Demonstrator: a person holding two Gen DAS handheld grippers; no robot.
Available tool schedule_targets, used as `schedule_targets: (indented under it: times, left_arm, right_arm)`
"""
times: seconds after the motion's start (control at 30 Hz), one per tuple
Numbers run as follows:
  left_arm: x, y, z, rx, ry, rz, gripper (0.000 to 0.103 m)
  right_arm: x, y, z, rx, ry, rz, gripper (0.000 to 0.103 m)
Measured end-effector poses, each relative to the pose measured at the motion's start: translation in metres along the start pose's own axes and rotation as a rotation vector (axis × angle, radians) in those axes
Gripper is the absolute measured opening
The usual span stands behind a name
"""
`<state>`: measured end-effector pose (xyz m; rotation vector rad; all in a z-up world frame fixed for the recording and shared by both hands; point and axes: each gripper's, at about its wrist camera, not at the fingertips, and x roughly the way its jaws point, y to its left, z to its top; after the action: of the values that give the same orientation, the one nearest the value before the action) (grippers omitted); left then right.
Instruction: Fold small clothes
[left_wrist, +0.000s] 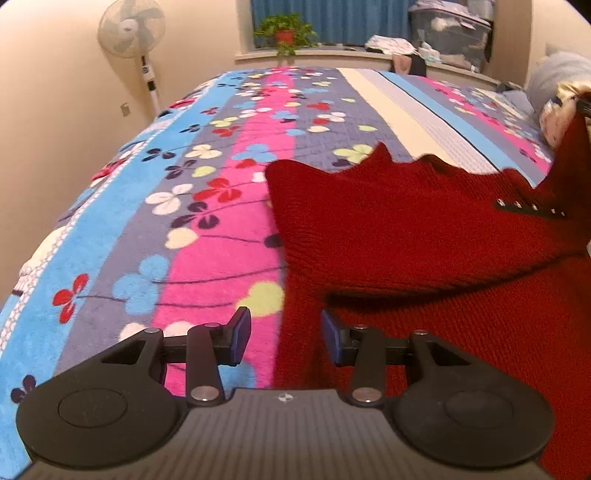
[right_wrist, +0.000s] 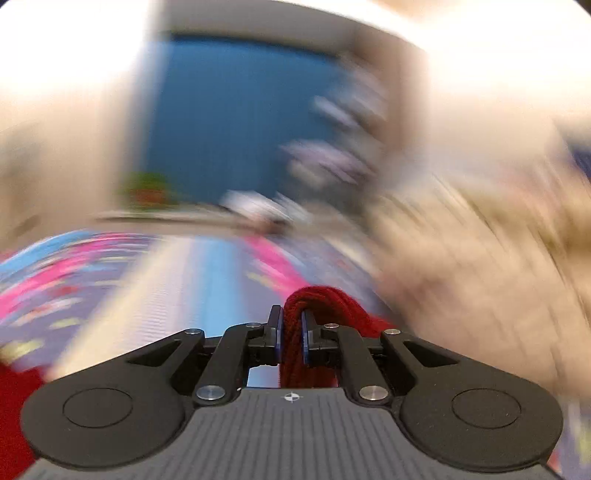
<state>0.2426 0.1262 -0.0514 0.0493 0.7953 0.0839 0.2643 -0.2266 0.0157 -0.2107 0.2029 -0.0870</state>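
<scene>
A red knitted garment (left_wrist: 424, 236) lies on the flowered bedspread (left_wrist: 207, 206), its far part lifted up toward the right. My left gripper (left_wrist: 286, 338) is open and empty, low over the garment's left edge. In the right wrist view, my right gripper (right_wrist: 291, 338) is shut on a bunched fold of the red garment (right_wrist: 317, 301) and holds it above the bed. That view is heavily motion-blurred.
A standing fan (left_wrist: 131, 29) is at the bed's far left corner. A potted plant (left_wrist: 284, 33) and piled clothes and bags (left_wrist: 443, 37) sit on the window sill. A pillow (left_wrist: 554, 77) lies at the far right.
</scene>
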Motion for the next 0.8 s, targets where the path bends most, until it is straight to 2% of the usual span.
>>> schedule_targets:
  times: [0.07, 0.1, 0.17, 0.2, 0.23, 0.27, 0.33, 0.43, 0.53, 0.63, 0.73, 0.77, 0.8]
  left_arm:
    - [-0.002, 0.01, 0.003, -0.043, 0.001, -0.001, 0.047]
    - [-0.003, 0.015, 0.005, -0.063, 0.001, -0.004, 0.047]
    - [-0.004, 0.026, 0.009, -0.106, 0.003, -0.011, 0.047]
    - [-0.005, 0.031, 0.011, -0.129, 0.005, -0.014, 0.047]
    - [-0.006, 0.037, 0.012, -0.153, 0.007, -0.019, 0.047]
    - [-0.007, 0.043, 0.014, -0.179, 0.012, -0.029, 0.047]
    - [-0.013, 0.051, 0.017, -0.227, 0.011, -0.06, 0.047]
    - [-0.02, 0.057, 0.021, -0.26, 0.0, -0.096, 0.047]
    - [-0.023, 0.059, 0.023, -0.294, 0.01, -0.116, 0.047]
    - [-0.029, 0.059, 0.024, -0.313, 0.002, -0.131, 0.047]
    - [-0.031, 0.054, 0.023, -0.305, -0.001, -0.127, 0.047]
    - [-0.031, 0.053, 0.022, -0.301, 0.003, -0.125, 0.047]
    - [-0.029, 0.052, 0.021, -0.296, 0.009, -0.123, 0.047]
  right_arm:
    - [-0.033, 0.078, 0.011, -0.121, -0.027, 0.195, 0.013]
    - [-0.043, 0.107, 0.01, -0.126, 0.016, 0.298, 0.015]
    - [-0.054, 0.158, -0.009, -0.084, 0.217, 0.512, 0.016]
    - [-0.059, 0.177, -0.023, -0.099, 0.313, 0.572, 0.016]
    - [-0.064, 0.19, -0.035, -0.131, 0.377, 0.59, 0.016]
    - [-0.074, 0.197, -0.046, -0.17, 0.411, 0.582, 0.016]
    - [-0.092, 0.192, -0.051, -0.189, 0.412, 0.564, 0.018]
    - [-0.111, 0.154, -0.045, -0.158, 0.444, 0.535, 0.022]
    - [-0.12, 0.105, -0.04, -0.175, 0.464, 0.449, 0.027]
    - [-0.117, 0.058, -0.039, -0.193, 0.48, 0.305, 0.031]
    - [-0.102, 0.027, -0.043, -0.2, 0.477, 0.188, 0.046]
    - [-0.092, 0.022, -0.047, -0.22, 0.483, 0.166, 0.054]
    - [-0.083, 0.021, -0.054, -0.242, 0.495, 0.154, 0.055]
